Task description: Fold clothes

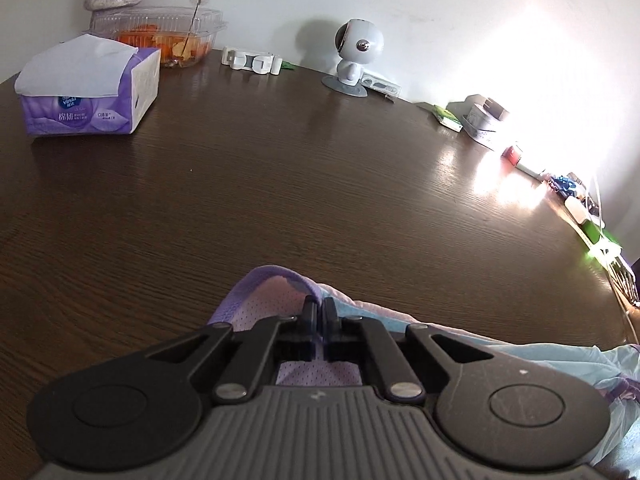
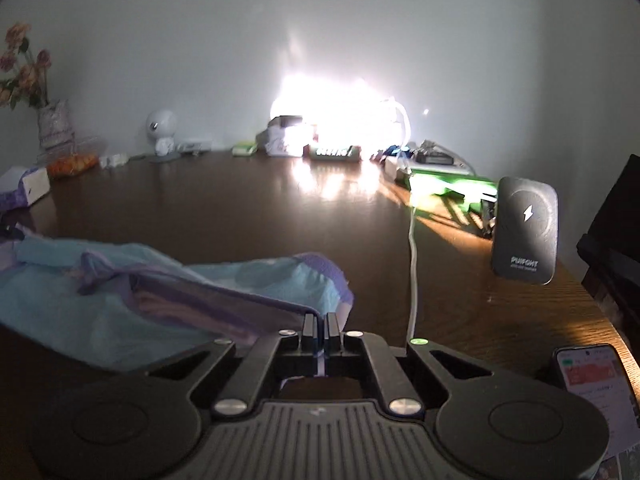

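Note:
A light blue and pink garment with purple trim [image 2: 120, 300] lies crumpled on the dark wooden table [image 1: 280, 168]. In the left wrist view my left gripper [image 1: 319, 307] is shut on the garment's purple strap [image 1: 280, 276], with pink mesh fabric under its fingers. In the right wrist view my right gripper [image 2: 320, 322] is shut on the garment's purple edge [image 2: 260, 300] at its right end. The cloth stretches away to the left from there. The part of the garment under each gripper body is hidden.
A purple tissue box [image 1: 88, 92], a clear food container [image 1: 168, 36] and a small white robot figure [image 1: 356, 56] stand at the back. A white cable [image 2: 413, 264], a black charger [image 2: 524, 232], a phone [image 2: 596, 384] and cluttered items [image 2: 436, 168] are at the right.

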A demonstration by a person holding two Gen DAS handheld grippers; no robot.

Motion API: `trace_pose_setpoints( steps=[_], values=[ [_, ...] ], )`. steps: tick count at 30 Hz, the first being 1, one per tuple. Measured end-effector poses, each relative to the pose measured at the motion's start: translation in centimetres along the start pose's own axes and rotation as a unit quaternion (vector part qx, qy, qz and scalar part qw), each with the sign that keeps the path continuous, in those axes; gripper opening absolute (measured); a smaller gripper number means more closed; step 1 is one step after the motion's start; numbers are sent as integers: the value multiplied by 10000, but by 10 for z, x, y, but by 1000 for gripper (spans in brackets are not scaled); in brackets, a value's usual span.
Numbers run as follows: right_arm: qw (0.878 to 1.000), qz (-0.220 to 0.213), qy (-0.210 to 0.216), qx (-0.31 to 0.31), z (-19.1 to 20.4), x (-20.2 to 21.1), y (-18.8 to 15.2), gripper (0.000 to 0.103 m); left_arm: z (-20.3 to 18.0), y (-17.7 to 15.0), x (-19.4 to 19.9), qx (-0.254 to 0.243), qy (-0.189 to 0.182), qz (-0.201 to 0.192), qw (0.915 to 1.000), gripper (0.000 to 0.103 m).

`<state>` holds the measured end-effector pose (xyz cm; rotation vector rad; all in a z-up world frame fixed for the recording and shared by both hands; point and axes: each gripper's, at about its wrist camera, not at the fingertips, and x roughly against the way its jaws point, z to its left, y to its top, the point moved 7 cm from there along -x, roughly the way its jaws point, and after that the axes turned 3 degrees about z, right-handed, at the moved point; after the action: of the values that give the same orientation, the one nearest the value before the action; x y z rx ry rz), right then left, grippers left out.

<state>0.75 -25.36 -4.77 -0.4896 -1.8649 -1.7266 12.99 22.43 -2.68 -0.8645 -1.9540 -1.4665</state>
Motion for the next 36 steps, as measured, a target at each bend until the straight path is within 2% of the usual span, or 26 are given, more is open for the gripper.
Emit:
trace_pose_setpoints(
  steps=[3,5,6,8,11,13,16,19,24,25,26,27,29,33,34,36],
  values=[
    [9985,125,396,359,8,17,-1,11,1,-2,10,134,-11,-64,9999,7],
    [9977,-32,584,342,9,31,10,29,-4,-4,24,114,-86,-184,9997,8],
    [9968,-155,719,312,11,35,18,30,-11,-4,32,49,-179,-281,9994,9],
    [9923,-372,1143,288,24,38,35,30,-38,-6,40,-344,-357,-385,9980,23],
    [9796,-458,1864,588,66,15,58,28,-89,-15,43,-1085,-706,-344,9910,29],
    [9705,-359,2125,1078,96,-6,68,28,-121,-30,38,-1691,-963,-192,9807,31],
    [9602,42,2226,1688,122,-28,76,27,-148,-59,31,-2535,-1167,43,9603,33],
    [9482,509,2450,1959,127,-39,79,27,-157,-85,22,-3377,-1389,249,9306,36],
    [9385,885,2355,2367,138,-55,68,27,-169,-83,9,-3996,-1252,256,9077,36],
    [9369,874,2335,2452,141,-54,66,19,-174,-83,8,-4140,-1243,254,9014,36],
    [9359,824,2328,2512,144,-52,64,1,-178,-83,8,-4247,-1264,227,8962,36],
    [9358,733,2292,2576,146,-48,64,3,-182,-84,9,-4336,-1299,191,8915,36],
    [9335,229,2044,2938,150,-34,68,2,-190,-84,9,-4512,-1368,117,8818,38],
    [9166,-781,1361,3677,154,-9,72,2,-202,-90,1,-4785,-1276,103,8687,39],
    [9139,-955,1333,3714,154,-4,73,2,-202,-92,-1,-4834,-1268,144,8660,36],
    [9073,-1257,1321,3788,153,7,73,2,-200,-91,0,-4764,-1314,149,8692,21]
  ],
)
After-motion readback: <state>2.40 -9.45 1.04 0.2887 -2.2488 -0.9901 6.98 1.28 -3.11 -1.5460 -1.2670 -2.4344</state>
